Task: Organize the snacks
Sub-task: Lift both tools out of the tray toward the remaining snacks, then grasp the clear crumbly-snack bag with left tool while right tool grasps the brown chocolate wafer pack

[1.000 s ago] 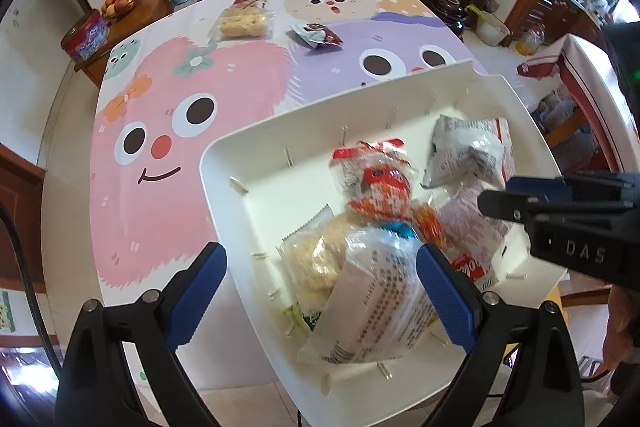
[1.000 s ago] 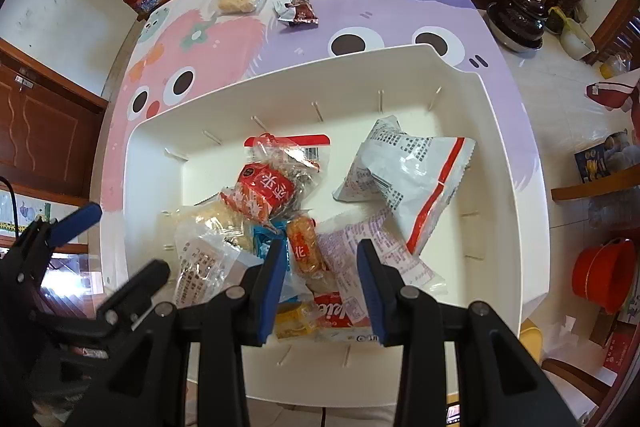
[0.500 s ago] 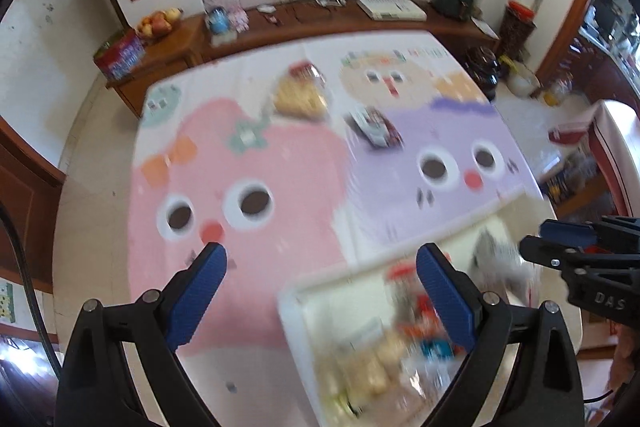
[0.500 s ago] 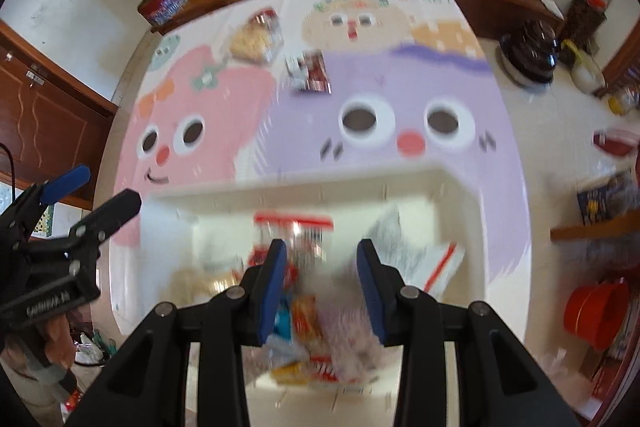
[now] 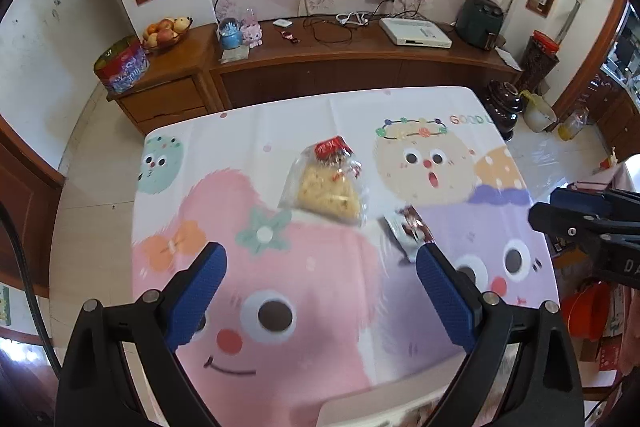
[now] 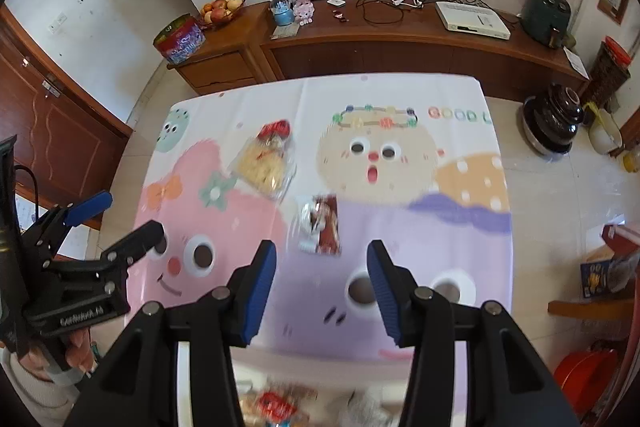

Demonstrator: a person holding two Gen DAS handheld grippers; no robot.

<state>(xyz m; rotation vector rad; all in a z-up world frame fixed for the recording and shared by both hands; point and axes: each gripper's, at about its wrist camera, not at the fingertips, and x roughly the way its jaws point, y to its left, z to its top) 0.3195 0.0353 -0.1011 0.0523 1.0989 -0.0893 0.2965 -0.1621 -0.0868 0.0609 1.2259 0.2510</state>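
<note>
A clear bag of yellow snacks with a red label (image 5: 326, 183) lies on the cartoon tablecloth (image 5: 280, 267), also in the right wrist view (image 6: 266, 163). A small dark red and silver packet (image 5: 408, 229) lies to its right, also in the right wrist view (image 6: 322, 227). My left gripper (image 5: 320, 283) is open and empty, held above the table short of the bag. My right gripper (image 6: 322, 281) is open and empty, just short of the small packet. The white tray's rim (image 5: 360, 413) shows at the bottom edge, with packets in it (image 6: 276, 401).
A wooden sideboard (image 5: 320, 63) stands behind the table with a fruit bowl (image 5: 166, 31), a tin (image 5: 120, 67), a snow globe (image 5: 232, 35), cables and a white box (image 5: 416, 33). A dark pot (image 6: 554, 121) sits on the floor at the right.
Both grippers have lifted away from the tray and tilted up toward the far part of the table. The tray has slid to the bottom edge of both views. The right gripper's jaws are wider.
</note>
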